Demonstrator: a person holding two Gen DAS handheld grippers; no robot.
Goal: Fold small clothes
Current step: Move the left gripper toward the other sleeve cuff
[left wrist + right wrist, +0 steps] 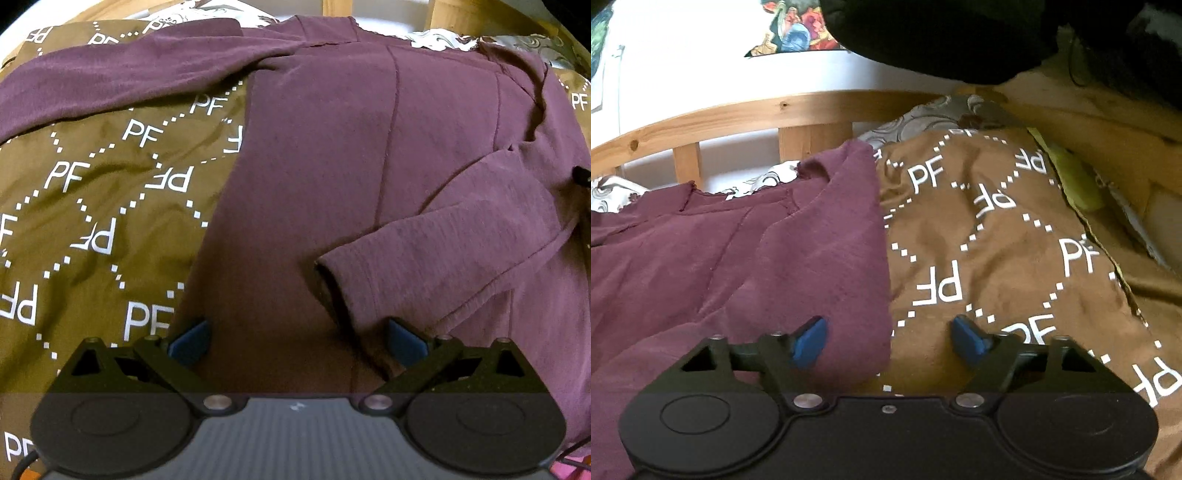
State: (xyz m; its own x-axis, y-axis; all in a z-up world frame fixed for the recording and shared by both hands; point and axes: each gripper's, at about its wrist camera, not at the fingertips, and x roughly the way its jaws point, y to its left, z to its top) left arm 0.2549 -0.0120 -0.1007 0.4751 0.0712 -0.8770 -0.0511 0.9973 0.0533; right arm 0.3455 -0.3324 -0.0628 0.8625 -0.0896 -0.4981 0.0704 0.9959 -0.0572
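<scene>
The left gripper (297, 341) and right gripper (890, 341) are both held low with jaws apart, gripping nothing. The maroon shirt (332, 166) lies spread on the brown PF-print cover (92, 192); the left gripper is over its body, the right straddles its side edge. Only the left view shows the folded-in sleeve (443, 251); only the right shows the wooden bed rail (775, 110).
</scene>
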